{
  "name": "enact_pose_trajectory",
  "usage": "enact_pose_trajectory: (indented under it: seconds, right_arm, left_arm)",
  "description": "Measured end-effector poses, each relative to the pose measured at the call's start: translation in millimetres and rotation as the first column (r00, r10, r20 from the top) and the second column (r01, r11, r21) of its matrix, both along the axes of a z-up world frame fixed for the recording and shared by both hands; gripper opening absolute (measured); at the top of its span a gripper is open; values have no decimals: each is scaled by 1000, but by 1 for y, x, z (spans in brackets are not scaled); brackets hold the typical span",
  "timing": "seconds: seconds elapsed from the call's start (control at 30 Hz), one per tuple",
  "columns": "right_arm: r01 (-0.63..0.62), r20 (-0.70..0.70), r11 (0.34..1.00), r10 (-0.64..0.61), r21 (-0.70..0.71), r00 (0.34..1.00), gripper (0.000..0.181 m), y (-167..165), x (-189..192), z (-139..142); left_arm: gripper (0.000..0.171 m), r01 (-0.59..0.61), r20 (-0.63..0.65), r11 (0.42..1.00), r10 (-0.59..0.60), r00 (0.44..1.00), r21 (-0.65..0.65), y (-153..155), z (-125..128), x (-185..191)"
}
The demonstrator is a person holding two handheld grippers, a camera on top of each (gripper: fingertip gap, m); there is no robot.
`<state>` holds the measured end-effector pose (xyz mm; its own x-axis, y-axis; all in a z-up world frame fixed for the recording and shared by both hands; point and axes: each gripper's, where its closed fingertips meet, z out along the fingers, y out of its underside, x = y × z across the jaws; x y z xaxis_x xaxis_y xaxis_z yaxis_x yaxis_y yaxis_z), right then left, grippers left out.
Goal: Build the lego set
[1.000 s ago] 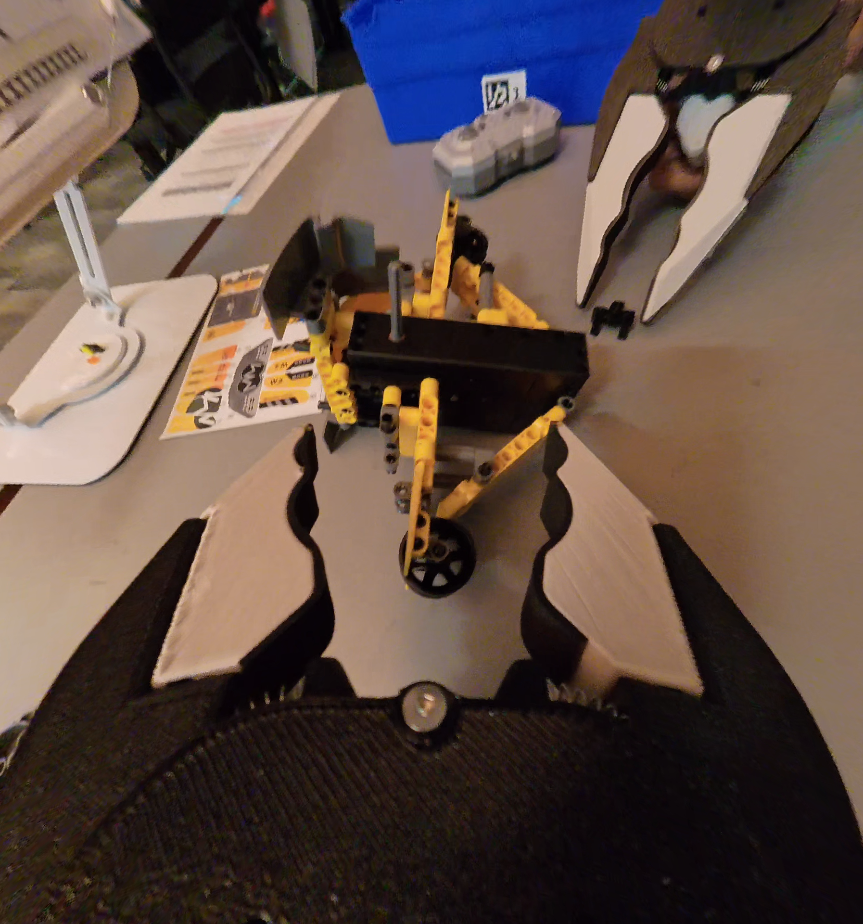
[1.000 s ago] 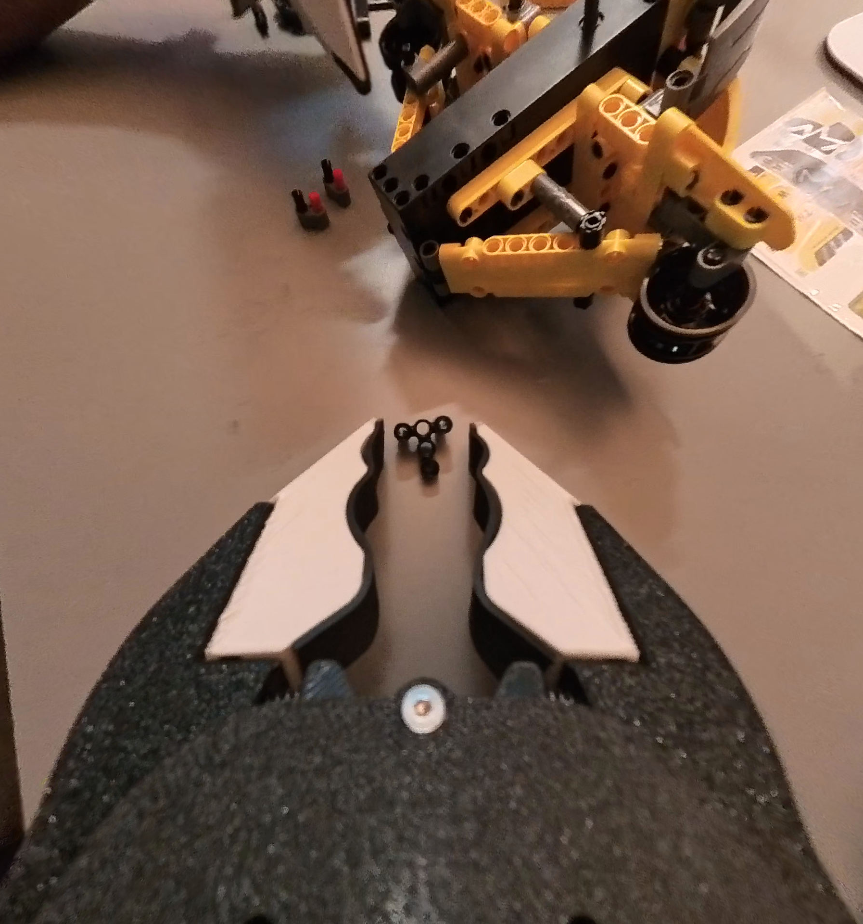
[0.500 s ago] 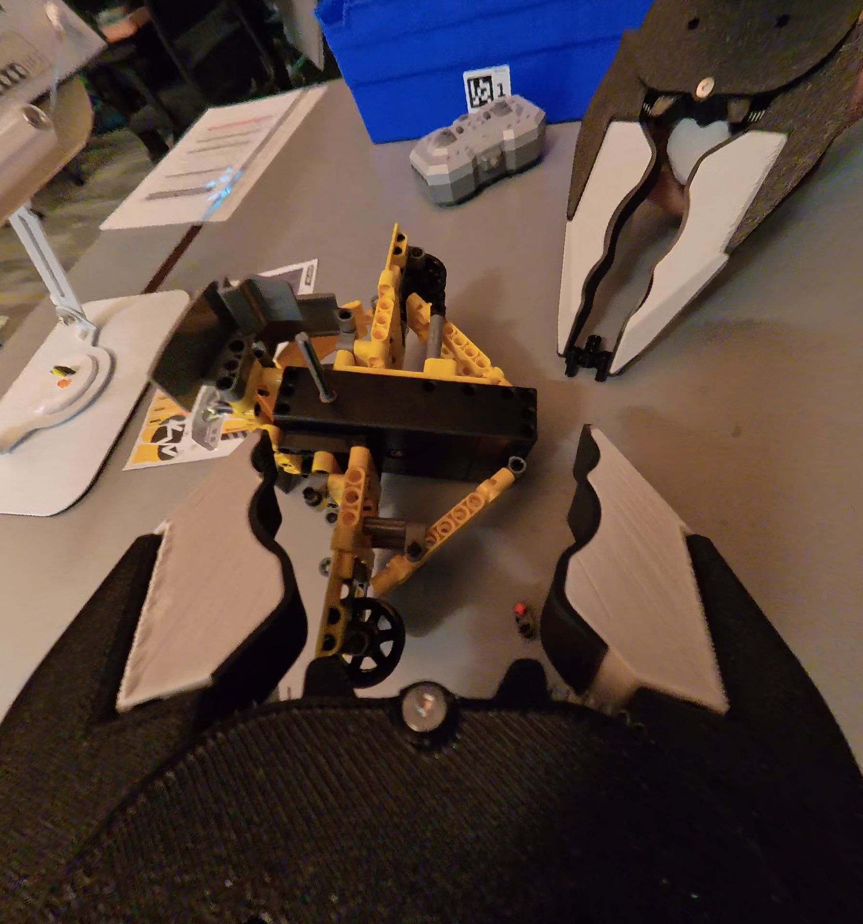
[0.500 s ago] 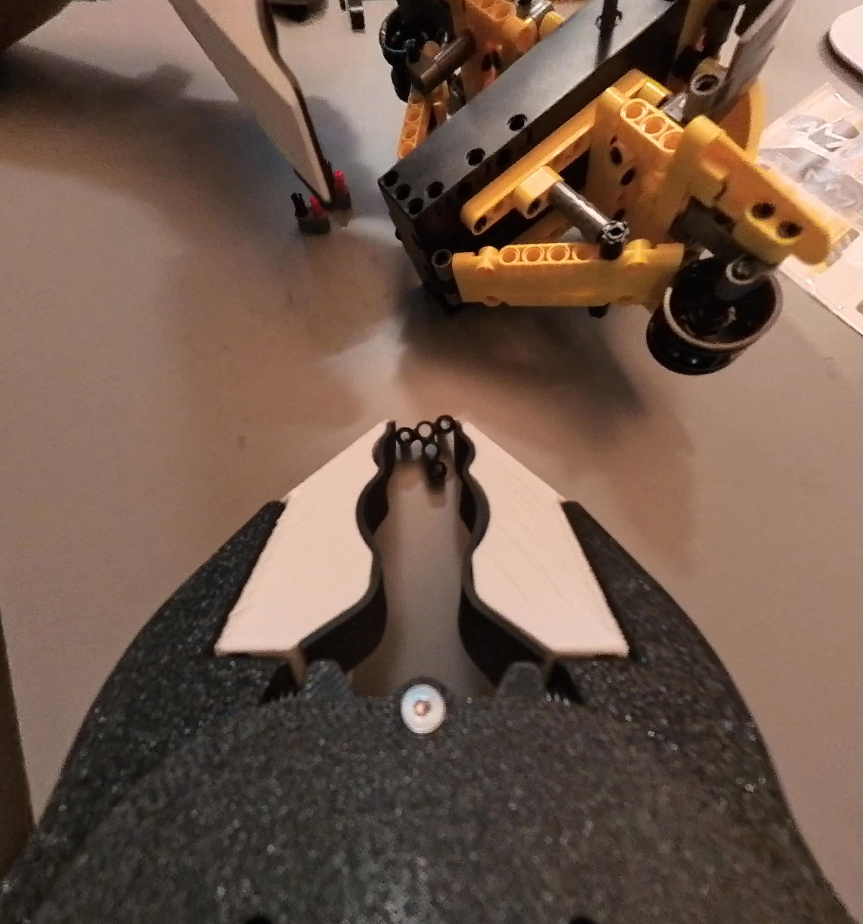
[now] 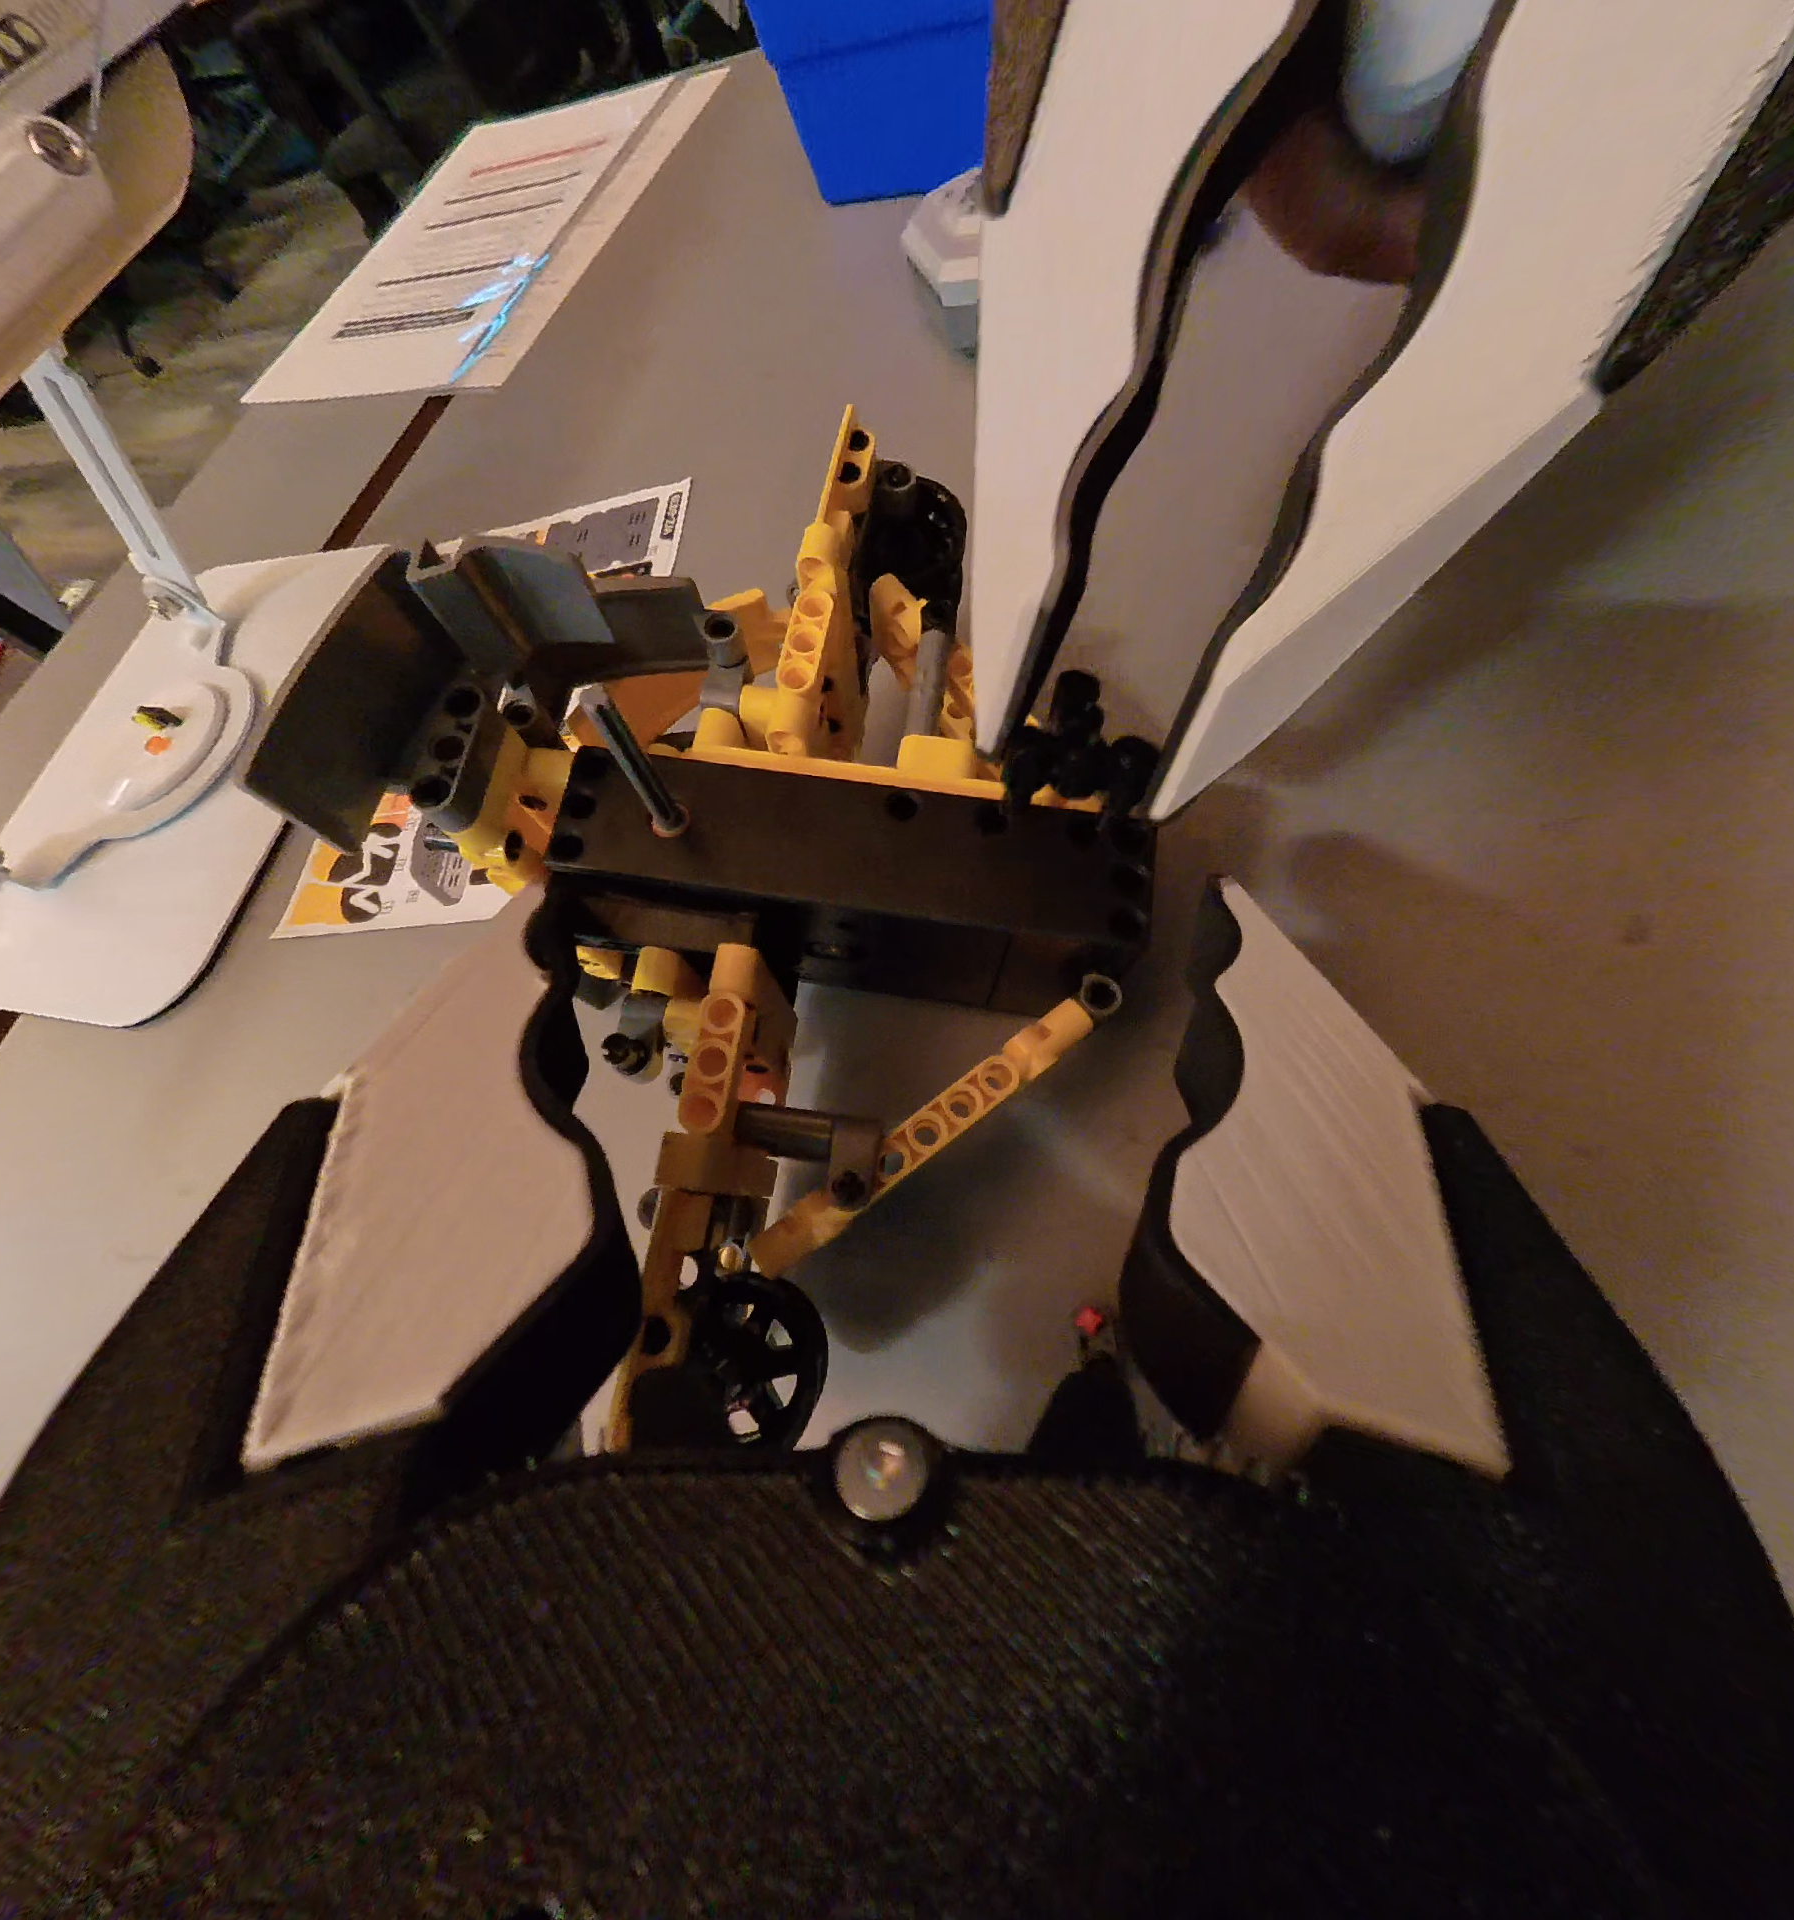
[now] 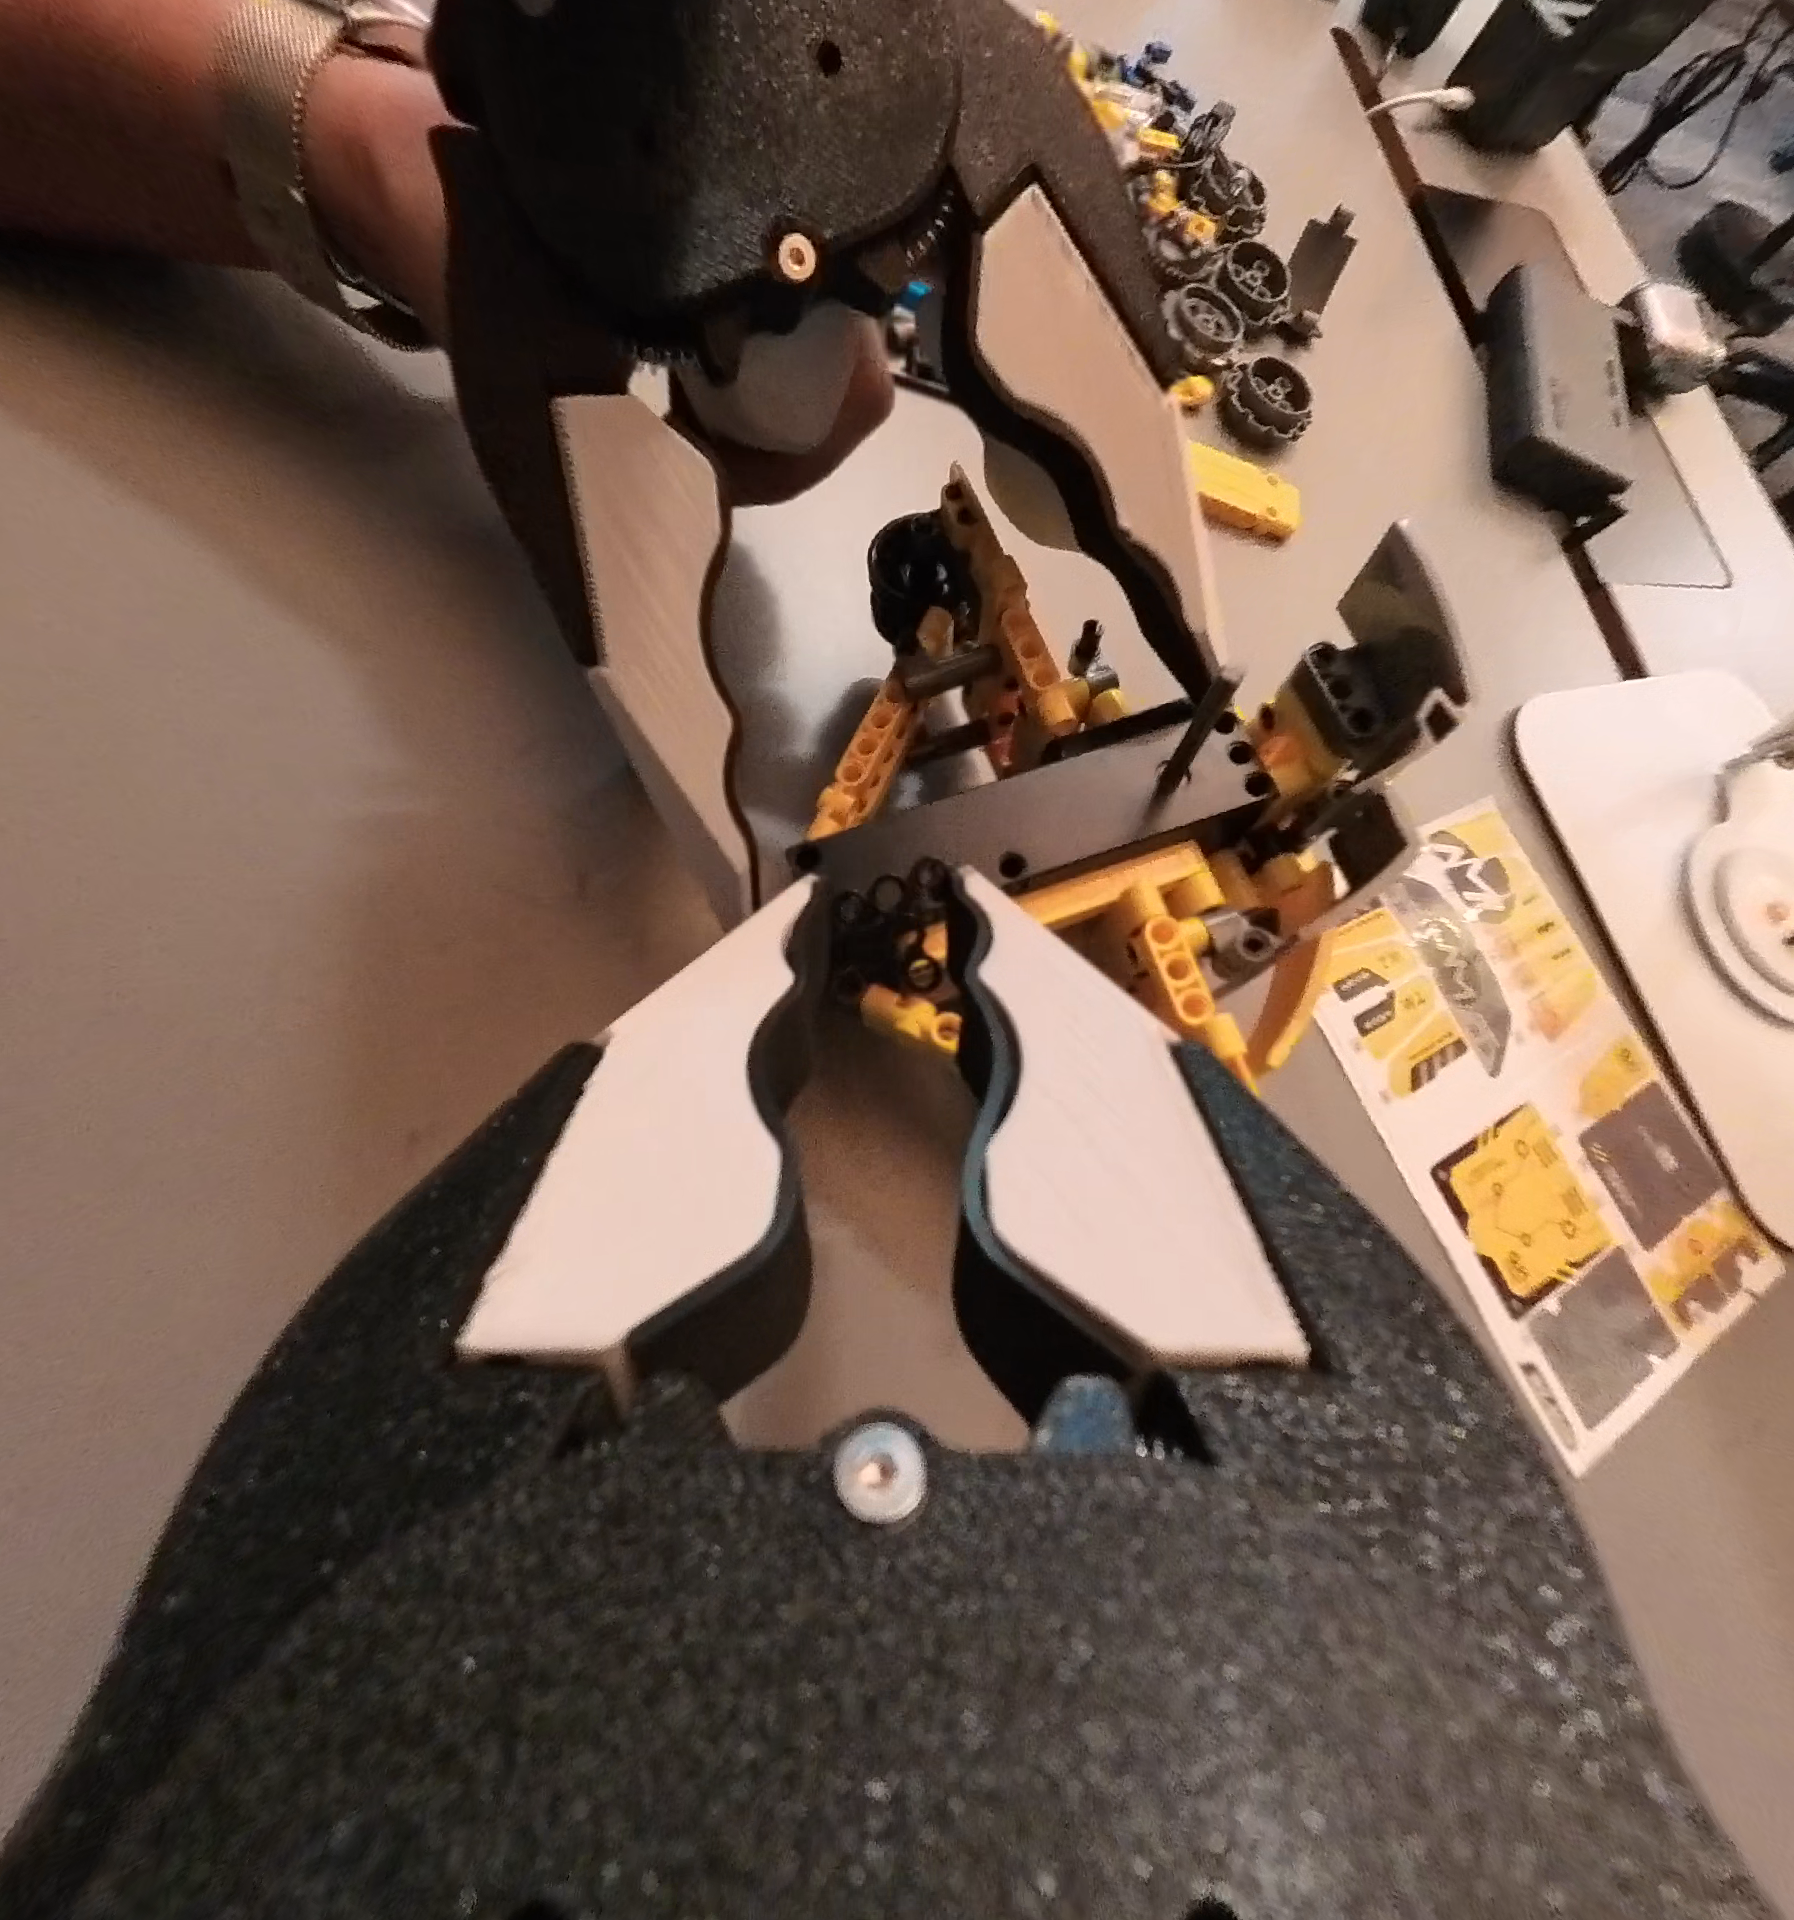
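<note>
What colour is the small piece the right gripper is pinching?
Black piece, clearest in the right wrist view.

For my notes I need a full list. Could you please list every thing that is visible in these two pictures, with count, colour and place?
toy model: one, yellow and black, table centre, between the fingers of the left hand-held gripper
small connector piece: one, black, pinched at the right gripper's tips, at the model's black block
sticker sheet: one, yellow and grey, beside the model
lamp base: one, white, table edge
printed paper: one, white, far side
bin: one, blue, far side
loose wheels: several, black, far end of the table
table: one, grey
left hand-held gripper: one, black with white fingers, open
right hand-held gripper: one, black with white fingers, shut on the piece
</note>
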<state>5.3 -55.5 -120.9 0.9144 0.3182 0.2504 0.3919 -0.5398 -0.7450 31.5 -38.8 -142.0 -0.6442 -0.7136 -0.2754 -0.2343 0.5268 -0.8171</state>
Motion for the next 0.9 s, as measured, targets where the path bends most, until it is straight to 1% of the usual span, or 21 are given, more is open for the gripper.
enact_pose_trajectory:
  seconds: [0.13,0.23,0.43,0.5,0.53,0.77,0.9]
  right_arm:
    - [-2,-69,999,-1,-35,998,21,3,4,-3]
    - [4,-39,999,-7,-54,999,21,2,6,-4]
    - [43,-26,993,-46,-109,999,21,2,7,-4]
    - [62,-20,989,-65,-135,998,21,2,7,-5]
    - [69,-13,987,-71,-147,997,21,1,7,-5]
    - [107,96,971,-88,-213,991,21,2,7,-5]
    - [121,134,962,-90,-244,987,21,2,7,-5]
  left_arm:
    - [112,6,2,999,-6,1000,-41,2,1,0]
    - [112,12,8,999,-12,1000,-50,2,1,1]
    - [113,14,32,998,-12,999,-57,2,0,1]
    - [109,2,41,998,1,999,-65,3,1,3]
    - [106,-4,44,998,6,999,-62,4,1,4]
    - [103,-10,44,997,13,999,-73,3,2,4]
    - [100,-9,53,998,12,999,-63,2,3,3]
